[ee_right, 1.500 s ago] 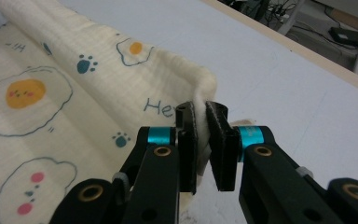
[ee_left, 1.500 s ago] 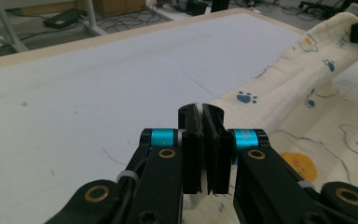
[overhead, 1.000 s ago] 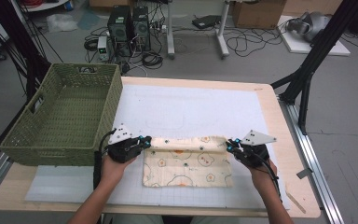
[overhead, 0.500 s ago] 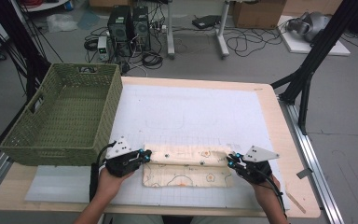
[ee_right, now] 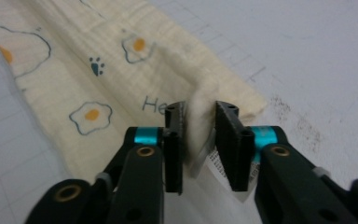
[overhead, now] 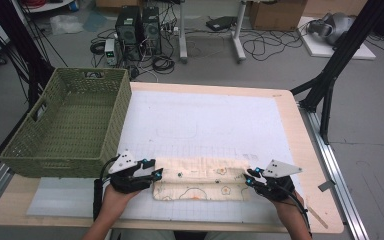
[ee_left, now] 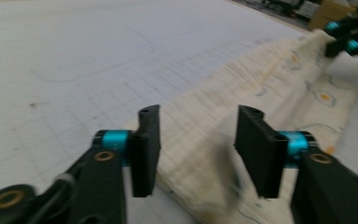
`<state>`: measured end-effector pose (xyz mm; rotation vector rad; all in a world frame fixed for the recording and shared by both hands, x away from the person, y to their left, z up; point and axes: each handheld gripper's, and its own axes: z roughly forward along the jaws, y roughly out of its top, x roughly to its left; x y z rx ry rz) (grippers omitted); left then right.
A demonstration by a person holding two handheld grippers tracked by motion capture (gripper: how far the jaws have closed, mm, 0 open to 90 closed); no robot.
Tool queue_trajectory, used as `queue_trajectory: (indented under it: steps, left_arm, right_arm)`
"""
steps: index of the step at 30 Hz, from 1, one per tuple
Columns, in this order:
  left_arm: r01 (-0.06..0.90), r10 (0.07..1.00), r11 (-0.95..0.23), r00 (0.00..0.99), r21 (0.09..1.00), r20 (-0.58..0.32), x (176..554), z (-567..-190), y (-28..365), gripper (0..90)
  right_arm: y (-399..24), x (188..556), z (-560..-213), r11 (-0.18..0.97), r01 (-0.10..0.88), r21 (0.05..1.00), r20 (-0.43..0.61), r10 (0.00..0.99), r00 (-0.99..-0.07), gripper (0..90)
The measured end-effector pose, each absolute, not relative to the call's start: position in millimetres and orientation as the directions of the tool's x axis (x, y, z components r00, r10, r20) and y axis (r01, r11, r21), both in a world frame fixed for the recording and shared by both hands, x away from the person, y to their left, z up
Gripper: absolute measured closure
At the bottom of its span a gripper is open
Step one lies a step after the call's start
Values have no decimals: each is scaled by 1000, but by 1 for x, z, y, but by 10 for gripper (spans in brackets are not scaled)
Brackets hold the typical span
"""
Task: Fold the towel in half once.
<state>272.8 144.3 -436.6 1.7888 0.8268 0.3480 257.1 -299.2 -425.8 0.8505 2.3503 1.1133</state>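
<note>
1. My left gripper point(overhead: 150, 172) sits at the left end of the folded cloth point(overhead: 200, 180), with the green basket point(overhead: 70, 125) just behind it. Its jaws have just been opening and now stand wide. The cloth's edge lies slack between them, and neither pad presses on it.
2. The risk here is that if I lift away carelessly, a jaw tip could snag the loose fold and drag it open.
3. The cloth runs from one tool to the other as a narrow folded strip on the white mat point(overhead: 205, 125). It is cream, crinkled and printed with fried eggs and paw marks. It looks soft enough to slump.
4. My right gripper point(ee_right: 200, 114) has also just been opening, but only to a narrow gap. A puffed-up corner of the cloth and its label point(ee_right: 214, 165) stand between the jaws. I think the pads no longer pinch it, though that is hard to judge.
5. If that corner clings, withdrawing would tug the fold askew.
</note>
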Motion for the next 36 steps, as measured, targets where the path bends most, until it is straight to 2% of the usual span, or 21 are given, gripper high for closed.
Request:
queue_trajectory:
  steps: [4, 6, 10, 14, 20, 26, 30, 34, 36]
  left_arm:
    - [365, 732, -119, 660, 923, -167, 275, -434, 157, 434]
    - [368, 745, -98, 643, 925, -177, 277, -433, 162, 431]
    - [384, 747, -93, 637, 919, -191, 281, -435, 165, 434]
    - [405, 742, -113, 641, 907, -194, 286, -437, 162, 454]
    - [431, 730, -149, 655, 890, -195, 303, -436, 150, 449]
    - [474, 740, -173, 641, 863, -204, 324, -437, 142, 397]
    - [503, 722, -215, 659, 837, -211, 333, -444, 135, 382]
    - [523, 714, -239, 665, 818, -217, 338, -449, 131, 451]
    - [529, 710, -264, 673, 806, -209, 339, -452, 130, 495]
  right_arm:
    - [-308, 255, -426, 485, 375, 790, -80, 688, -721, 622]
    - [-315, 254, -424, 447, 400, 800, -47, 711, -701, 506]
    - [-332, 249, -420, 401, 409, 820, -26, 740, -673, 472]
    - [-346, 246, -415, 344, 400, 850, -20, 779, -626, 464]
    - [-341, 254, -416, 334, 400, 854, -20, 788, -615, 442]
    - [-321, 275, -417, 370, 405, 836, -38, 776, -630, 420]
    - [-305, 302, -420, 369, 418, 830, -30, 778, -628, 392]
    - [-288, 324, -430, 365, 463, 808, 2, 783, -621, 390]
    - [-283, 331, -437, 393, 483, 782, 15, 764, -645, 456]
